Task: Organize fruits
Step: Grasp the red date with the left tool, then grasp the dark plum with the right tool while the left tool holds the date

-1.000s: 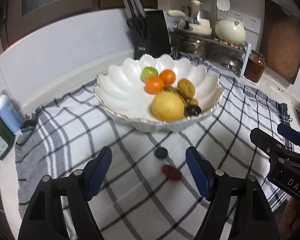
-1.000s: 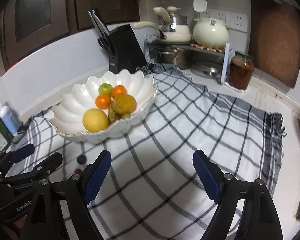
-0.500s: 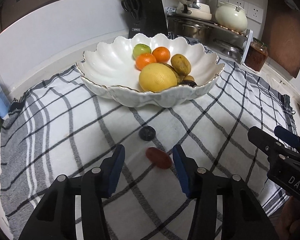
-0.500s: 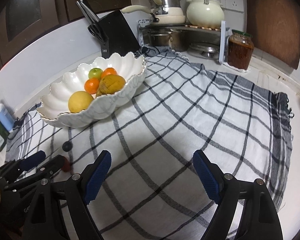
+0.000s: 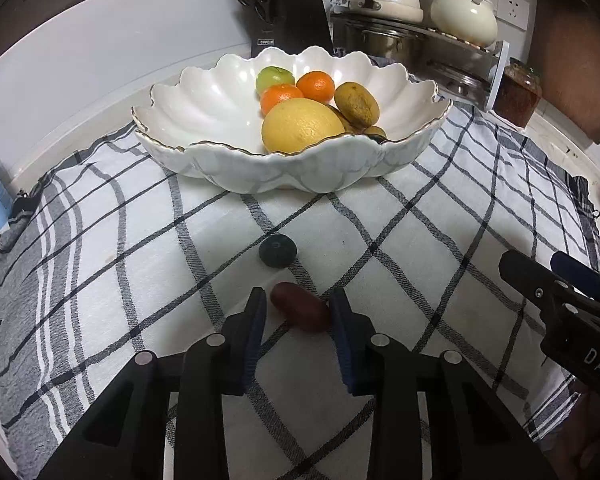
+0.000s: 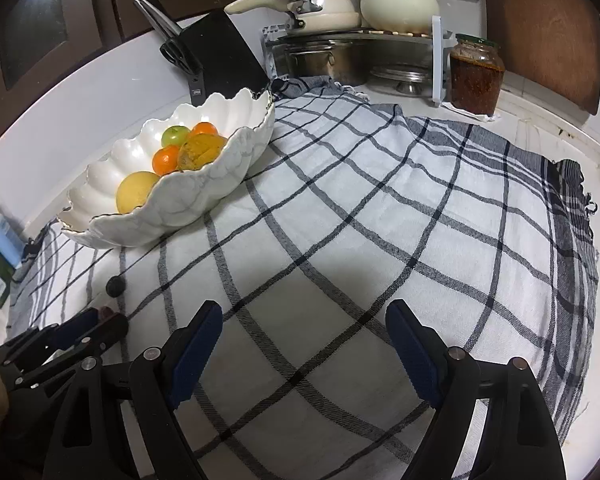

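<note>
While lying loose on the checked cloth over the bench, clamped narrow between the pads of the left tool: a small red fruit, taken across its short width, probably so as not to roll out. Just beyond, untouched and apart: a dark berry, likely next for collection. Farther back, centre: the scalloped bowl, already stocked with a yellow citrus, oranges and others, hence the sensible destination. Off to the right, hovering over bare cloth with nothing between its pads: the right tool, spread wide, seemingly kept clear and ready.
</note>
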Motion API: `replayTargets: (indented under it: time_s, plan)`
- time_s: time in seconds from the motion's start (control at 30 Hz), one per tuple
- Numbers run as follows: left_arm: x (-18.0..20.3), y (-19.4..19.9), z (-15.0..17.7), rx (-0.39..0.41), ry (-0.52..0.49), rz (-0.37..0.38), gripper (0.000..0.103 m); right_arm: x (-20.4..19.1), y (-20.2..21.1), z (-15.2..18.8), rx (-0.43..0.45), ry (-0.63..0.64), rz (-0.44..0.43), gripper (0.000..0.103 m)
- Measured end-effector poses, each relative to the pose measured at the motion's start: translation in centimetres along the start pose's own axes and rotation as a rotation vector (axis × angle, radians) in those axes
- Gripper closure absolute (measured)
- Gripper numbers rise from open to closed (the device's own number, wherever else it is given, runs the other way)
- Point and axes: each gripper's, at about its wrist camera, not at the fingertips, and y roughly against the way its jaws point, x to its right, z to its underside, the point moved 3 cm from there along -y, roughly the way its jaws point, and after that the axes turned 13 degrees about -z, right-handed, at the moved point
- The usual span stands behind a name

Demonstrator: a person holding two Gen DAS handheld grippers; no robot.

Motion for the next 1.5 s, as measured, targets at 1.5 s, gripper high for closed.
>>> replayTargets:
  time_s: [1.5]
  plan:
    - [-14.4, 1.1, 0.5, 0.05, 0.168, -0.128, 0.075, -14.1, -5.0, -0.7, -0.072, 0.258, -0.138, 0.03]
